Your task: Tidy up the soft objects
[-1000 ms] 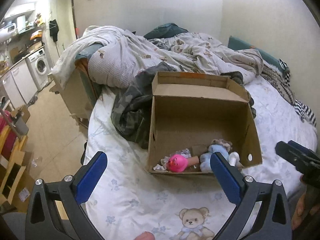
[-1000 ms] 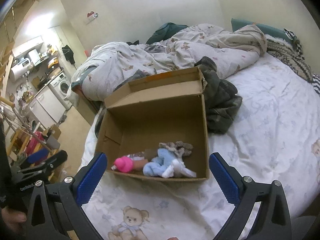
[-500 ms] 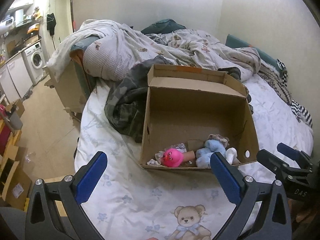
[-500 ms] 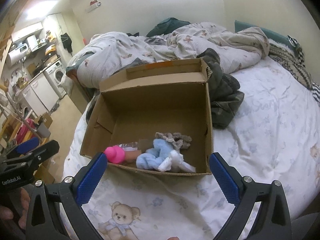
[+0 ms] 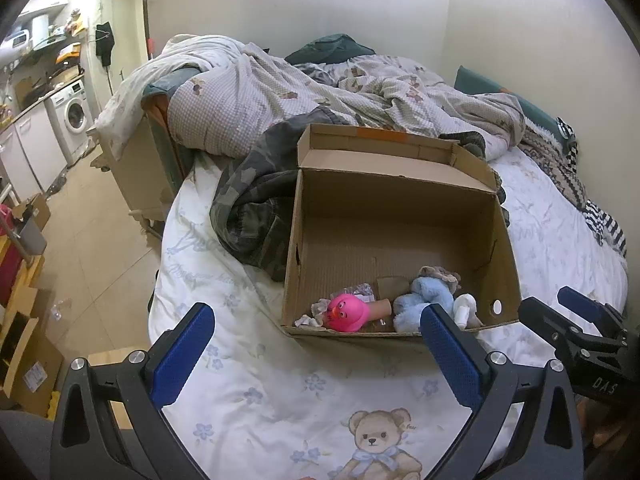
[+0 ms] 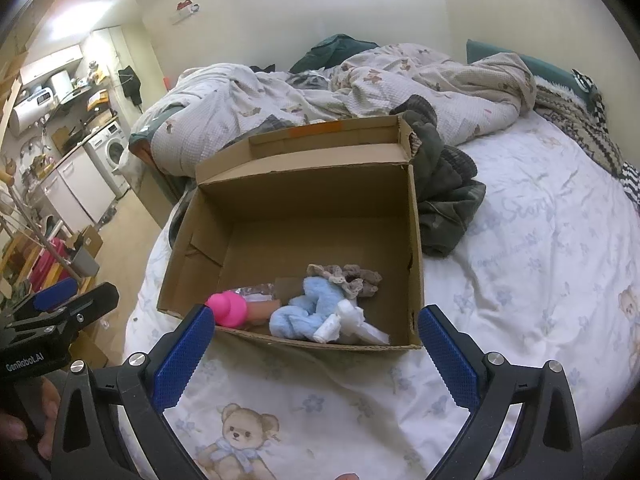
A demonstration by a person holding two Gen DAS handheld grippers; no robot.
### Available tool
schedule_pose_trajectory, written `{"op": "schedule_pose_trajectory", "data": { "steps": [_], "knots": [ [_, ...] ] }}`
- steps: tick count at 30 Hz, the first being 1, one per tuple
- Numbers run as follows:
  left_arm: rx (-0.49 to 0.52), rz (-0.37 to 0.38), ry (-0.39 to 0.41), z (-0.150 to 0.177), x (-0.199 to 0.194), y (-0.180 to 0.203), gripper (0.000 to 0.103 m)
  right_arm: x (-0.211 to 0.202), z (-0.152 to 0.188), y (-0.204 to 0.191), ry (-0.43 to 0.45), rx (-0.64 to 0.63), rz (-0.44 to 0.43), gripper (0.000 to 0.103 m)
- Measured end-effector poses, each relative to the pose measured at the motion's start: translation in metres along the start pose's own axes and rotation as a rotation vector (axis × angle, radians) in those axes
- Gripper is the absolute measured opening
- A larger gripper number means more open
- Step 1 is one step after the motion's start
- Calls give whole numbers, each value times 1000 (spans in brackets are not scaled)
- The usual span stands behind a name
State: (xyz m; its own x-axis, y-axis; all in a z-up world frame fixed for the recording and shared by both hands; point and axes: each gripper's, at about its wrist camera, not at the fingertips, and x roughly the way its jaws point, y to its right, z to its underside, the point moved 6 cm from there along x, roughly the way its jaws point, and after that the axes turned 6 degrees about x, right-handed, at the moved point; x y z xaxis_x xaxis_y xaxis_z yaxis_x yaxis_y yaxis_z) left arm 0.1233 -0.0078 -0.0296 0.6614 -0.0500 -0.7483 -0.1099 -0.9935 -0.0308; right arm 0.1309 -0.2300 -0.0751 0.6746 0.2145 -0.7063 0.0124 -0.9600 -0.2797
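Observation:
An open cardboard box (image 5: 400, 208) (image 6: 304, 208) stands on the bed. At its near wall lie a pink toy (image 5: 347, 312) (image 6: 230, 307), a light blue soft item (image 5: 424, 298) (image 6: 308, 314), a grey-brown crocheted piece (image 6: 352, 276) and a white item (image 6: 348, 322). My left gripper (image 5: 316, 344) is open and empty, just in front of the box. My right gripper (image 6: 316, 344) is open and empty, also in front of the box; it shows at the right edge of the left wrist view (image 5: 576, 320).
A camouflage garment (image 5: 252, 204) (image 6: 444, 200) lies against the box's far side. A rumpled duvet (image 5: 320, 92) covers the back of the bed. The bed sheet (image 5: 280, 392) has teddy prints. Floor, cartons and a washing machine (image 5: 74, 114) are at left.
Both grippers have come closer to the box, which looms larger now. Their jaws stay open. The items in the box have not moved.

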Motion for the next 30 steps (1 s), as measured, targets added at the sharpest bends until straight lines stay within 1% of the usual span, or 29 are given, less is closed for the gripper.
{"op": "schedule_pose_trajectory", "data": {
  "steps": [22, 30],
  "knots": [
    [1, 4, -4, 1, 2, 1, 103, 0, -1, 2, 1, 4, 0, 103],
    [4, 2, -14, 7, 7, 0, 103, -3, -1, 8, 6, 27, -7, 103]
  ]
}}
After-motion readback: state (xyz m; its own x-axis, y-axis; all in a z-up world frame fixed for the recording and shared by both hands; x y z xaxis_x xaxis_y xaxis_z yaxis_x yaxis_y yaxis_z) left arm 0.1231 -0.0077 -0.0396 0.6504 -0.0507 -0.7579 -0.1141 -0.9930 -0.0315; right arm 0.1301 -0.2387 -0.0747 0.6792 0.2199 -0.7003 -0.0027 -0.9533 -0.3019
